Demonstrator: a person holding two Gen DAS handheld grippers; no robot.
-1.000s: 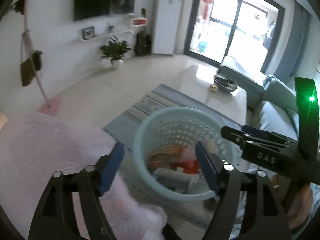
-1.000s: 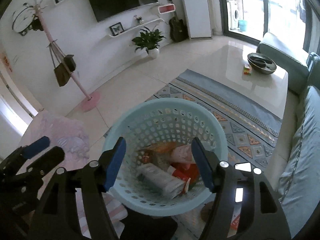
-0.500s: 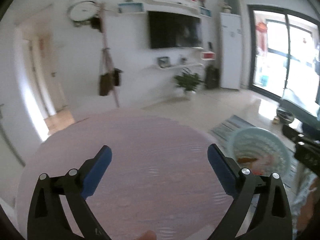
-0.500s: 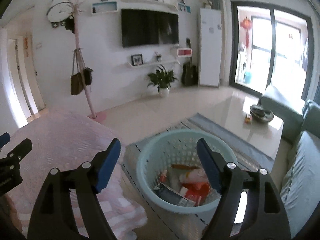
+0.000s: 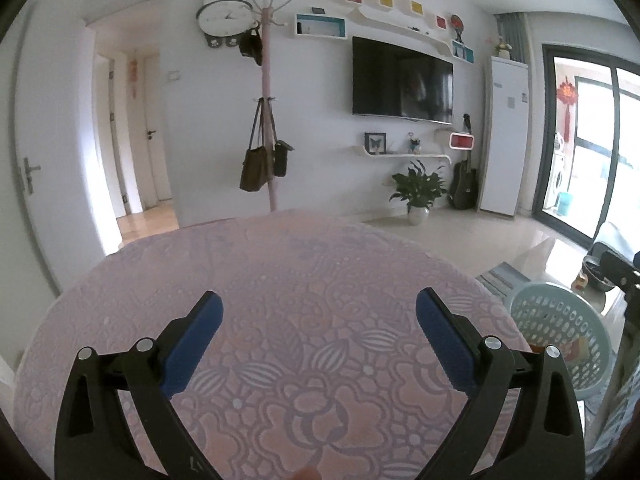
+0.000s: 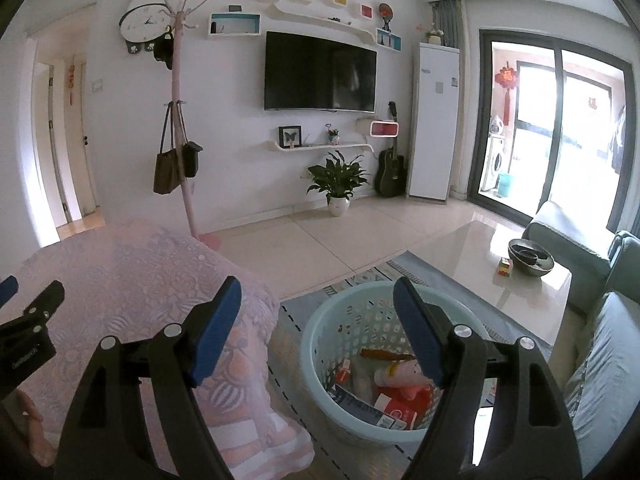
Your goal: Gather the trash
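**Both tongs empty, trash in the basket**

A round table [image 5: 280, 280] under a pink lace cloth fills the lower half of the left wrist view. In the right wrist view its draped edge sits at about 8 o'clock. A grey patterned rug [image 6: 420, 276] lies on the tiled floor beside it.

On the rug stands a pale blue plastic basket [image 6: 316, 344], just beside the table edge. The trash [image 6: 400, 396], a heap of wrappers and cartons, lies in the bottom of it.

The left gripper [image 5: 319, 322] hangs over the bare cloth with its blue pads spread wide and nothing between them; the basket is at its 3 o'clock, well off to the side. The right gripper [image 6: 317, 308] also gapes apart and holds nothing. The basket sits at its 5 o'clock, partly behind its right-hand finger [image 6: 418, 338].
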